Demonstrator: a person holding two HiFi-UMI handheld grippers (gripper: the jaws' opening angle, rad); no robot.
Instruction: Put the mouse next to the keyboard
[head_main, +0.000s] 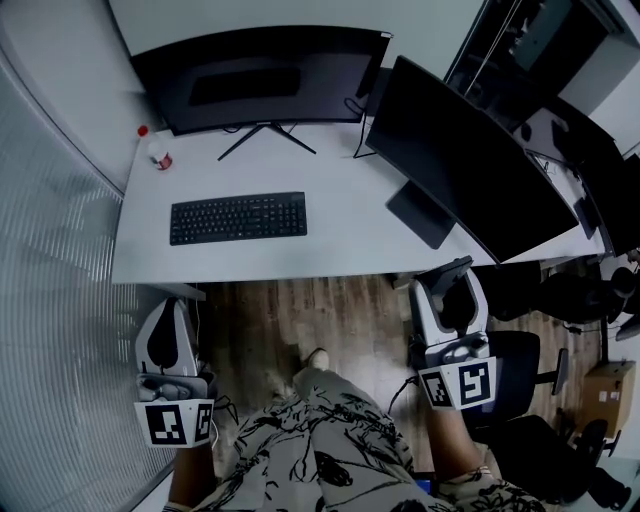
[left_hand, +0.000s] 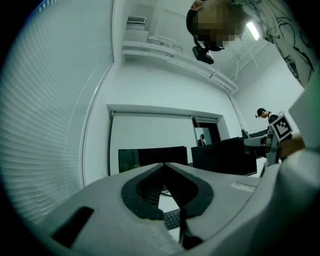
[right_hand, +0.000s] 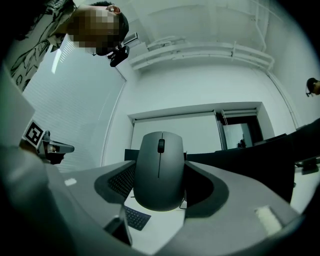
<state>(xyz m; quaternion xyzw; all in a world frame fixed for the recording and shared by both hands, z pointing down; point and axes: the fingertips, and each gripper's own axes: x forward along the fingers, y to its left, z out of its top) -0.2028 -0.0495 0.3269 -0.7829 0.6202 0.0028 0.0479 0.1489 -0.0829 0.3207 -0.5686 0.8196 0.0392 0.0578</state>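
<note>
- Right gripper (right_hand: 160, 162) has its jaws clamped on the mouse (right_hand: 160, 170). A grey pad presses each flank, and the scroll wheel points up and away from the camera.
- In the head view that gripper (head_main: 452, 285) hangs off the desk (head_main: 340, 245), just in front of its front edge and over the wooden floor (head_main: 300, 310). The mouse (head_main: 458, 300) shows there as a dark shape between the white jaws.
- Left gripper (left_hand: 164, 167) has its tips meeting with nothing gripped, and only a sliver of the keyboard (left_hand: 172, 218) shows through the gap below them.
- From above, the left gripper (head_main: 172, 310) sits low at the desk's left corner, also over the floor.
- For print, black-and-white square markers sit on both cubes. A small pale label on the right gripper's jaw (right_hand: 265, 217) is there too, probably text, but too blurred to read.
- The keyboard (head_main: 238, 217) lies parallel to the front edge and near it.
- Bare white desk opens to the keyboard's right, running to the foot of the angled monitor (head_main: 465, 165).
- A second monitor (head_main: 260, 75) stands behind the keyboard, with a red-capped bottle (head_main: 158, 152) at the far left.
</note>
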